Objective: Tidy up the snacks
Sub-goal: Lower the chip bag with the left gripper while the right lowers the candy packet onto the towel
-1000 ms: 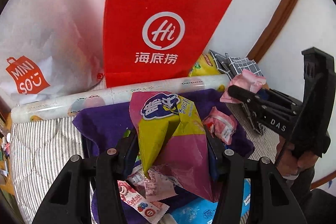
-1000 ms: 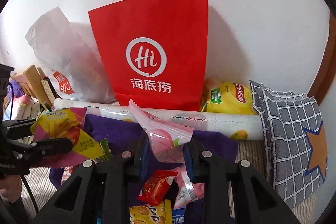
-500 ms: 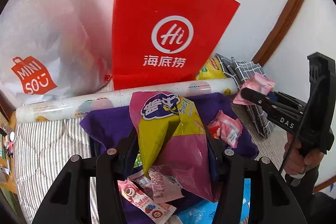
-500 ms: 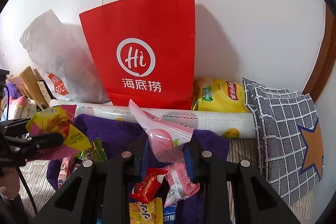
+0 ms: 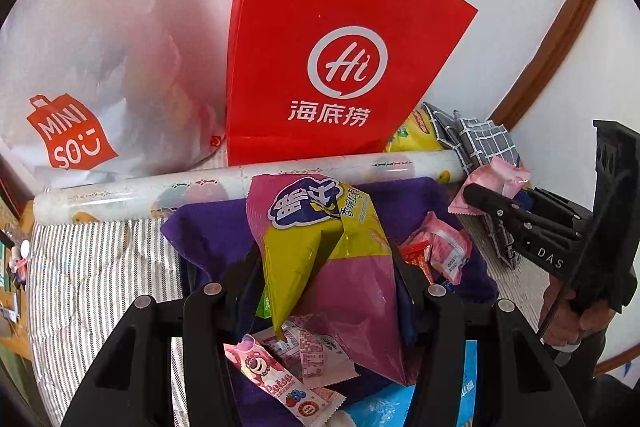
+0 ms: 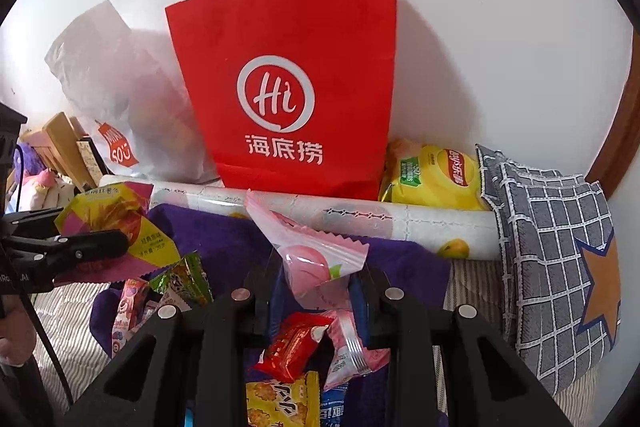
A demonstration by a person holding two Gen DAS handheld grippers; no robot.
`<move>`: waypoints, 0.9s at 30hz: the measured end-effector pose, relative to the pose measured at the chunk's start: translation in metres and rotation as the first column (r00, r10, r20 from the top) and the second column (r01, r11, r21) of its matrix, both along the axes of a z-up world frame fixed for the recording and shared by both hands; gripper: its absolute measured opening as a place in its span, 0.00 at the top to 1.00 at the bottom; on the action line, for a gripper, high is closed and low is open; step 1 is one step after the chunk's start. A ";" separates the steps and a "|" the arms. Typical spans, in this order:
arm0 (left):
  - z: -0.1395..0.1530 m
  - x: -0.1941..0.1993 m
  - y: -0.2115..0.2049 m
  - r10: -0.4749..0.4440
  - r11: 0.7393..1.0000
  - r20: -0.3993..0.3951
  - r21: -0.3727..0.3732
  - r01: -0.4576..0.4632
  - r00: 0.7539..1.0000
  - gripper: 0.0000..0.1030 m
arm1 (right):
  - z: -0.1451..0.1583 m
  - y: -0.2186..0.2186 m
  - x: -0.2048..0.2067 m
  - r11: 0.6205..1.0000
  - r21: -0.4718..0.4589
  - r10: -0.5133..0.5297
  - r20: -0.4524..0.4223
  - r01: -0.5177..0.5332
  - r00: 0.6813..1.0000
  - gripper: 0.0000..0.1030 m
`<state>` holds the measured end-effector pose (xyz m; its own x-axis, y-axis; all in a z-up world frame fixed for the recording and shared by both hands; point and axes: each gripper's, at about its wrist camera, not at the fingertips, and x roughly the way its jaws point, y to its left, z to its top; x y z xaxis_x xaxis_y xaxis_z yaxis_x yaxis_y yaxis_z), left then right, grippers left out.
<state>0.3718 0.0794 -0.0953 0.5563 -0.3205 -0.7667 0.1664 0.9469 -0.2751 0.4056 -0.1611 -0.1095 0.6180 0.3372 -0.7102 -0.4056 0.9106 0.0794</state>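
Observation:
My left gripper (image 5: 324, 267) is shut on a yellow and magenta snack bag (image 5: 320, 251), held up in front of the red paper bag (image 5: 332, 55). My right gripper (image 6: 316, 283) is shut on a small pink peach-print packet (image 6: 312, 259), also lifted before the red paper bag (image 6: 288, 83). Each gripper shows in the other's view: the right gripper (image 5: 476, 193) with its pink packet (image 5: 504, 175) at the right, the left gripper (image 6: 116, 243) with its snack bag (image 6: 116, 223) at the left. Several loose snacks (image 6: 296, 343) lie on a purple cloth (image 6: 404, 263) below.
A white Miniso plastic bag (image 5: 88, 99) leans left of the red bag. A long white roll (image 6: 400, 219) lies across in front of both. A yellow chip bag (image 6: 436, 175) and a grey checked pillow (image 6: 556, 247) sit to the right. Striped bedding (image 5: 92, 275) spreads underneath.
Both views have shifted a little, so the red bag sits further right in the left wrist view and further left in the right wrist view. Both grips are unchanged.

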 end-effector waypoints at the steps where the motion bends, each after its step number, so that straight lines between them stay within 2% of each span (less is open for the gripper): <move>1: 0.000 0.000 0.000 0.000 1.000 0.000 0.000 0.000 1.000 0.47 | -0.001 0.001 -0.001 1.000 0.001 0.002 0.002 -0.002 1.000 0.74; 18: -0.008 0.006 0.001 0.020 0.999 -0.039 0.030 -0.019 0.999 0.47 | -0.031 0.025 -0.006 0.997 -0.042 0.066 -0.058 -0.068 0.996 0.74; 27: -0.006 0.007 0.003 0.019 0.999 -0.042 0.030 -0.018 0.999 0.47 | -0.023 0.020 -0.013 0.999 -0.027 0.037 -0.048 -0.039 0.998 0.74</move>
<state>0.3784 0.0828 -0.1014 0.5288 -0.2873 -0.7987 0.1373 0.9575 -0.2536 0.3922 -0.1412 -0.1322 0.5703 0.3391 -0.7482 -0.4364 0.8967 0.0739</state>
